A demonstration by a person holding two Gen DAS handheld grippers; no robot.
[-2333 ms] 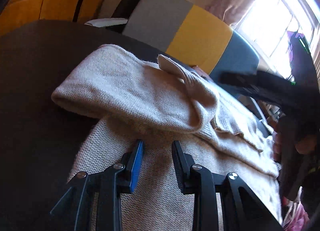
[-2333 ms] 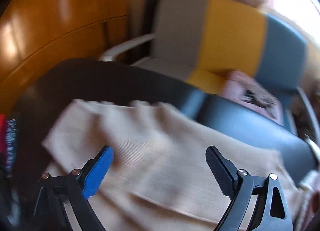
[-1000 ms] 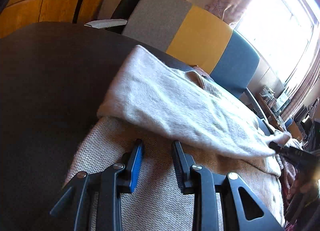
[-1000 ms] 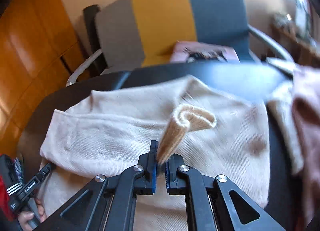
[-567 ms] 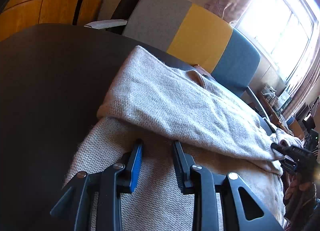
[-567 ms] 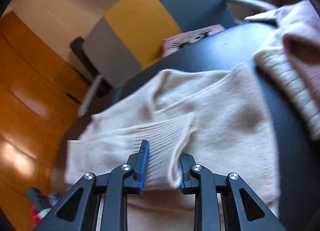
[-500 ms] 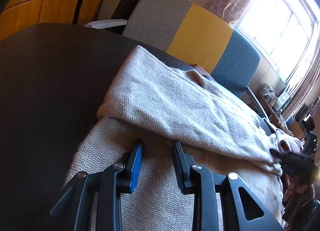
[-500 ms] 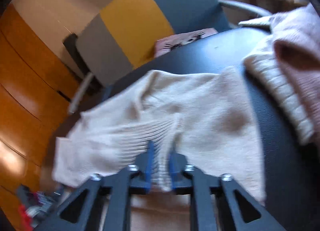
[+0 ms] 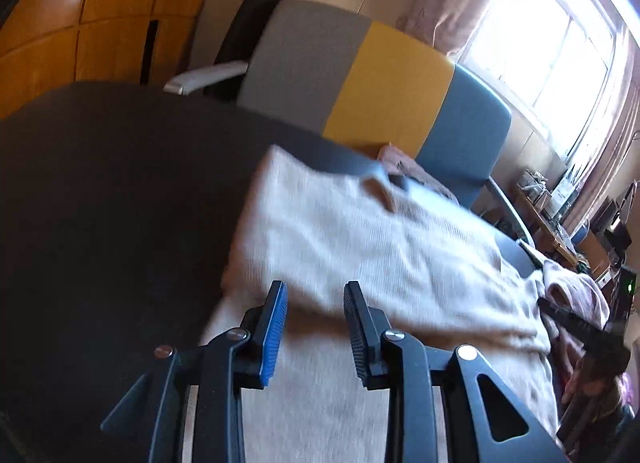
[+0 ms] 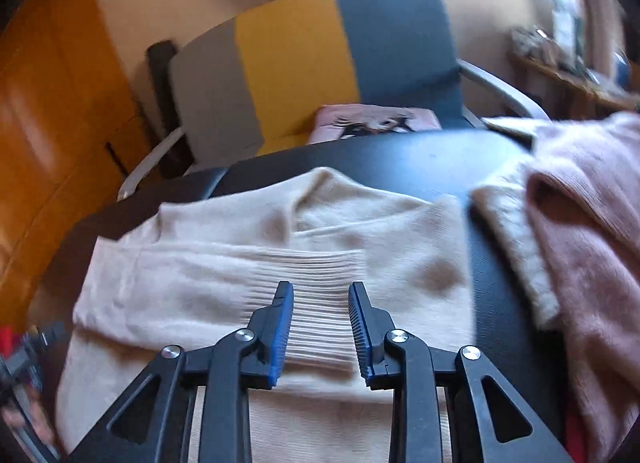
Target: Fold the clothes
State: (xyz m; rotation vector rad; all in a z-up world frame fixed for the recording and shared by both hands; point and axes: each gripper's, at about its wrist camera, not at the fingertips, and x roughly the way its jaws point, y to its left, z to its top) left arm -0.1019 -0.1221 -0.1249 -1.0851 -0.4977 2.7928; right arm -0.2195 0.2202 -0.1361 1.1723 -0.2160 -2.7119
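Beige sweater [image 10: 248,263] is spread flat on the dark table [image 9: 100,183], one sleeve folded across the body. Right gripper [image 10: 320,295] is held over the ribbed cuff [image 10: 312,275], jaws parted, nothing gripped. Left gripper [image 9: 314,295] likewise parted, over the sweater's edge. Pink sweater [image 10: 592,223] is heaped just beside.
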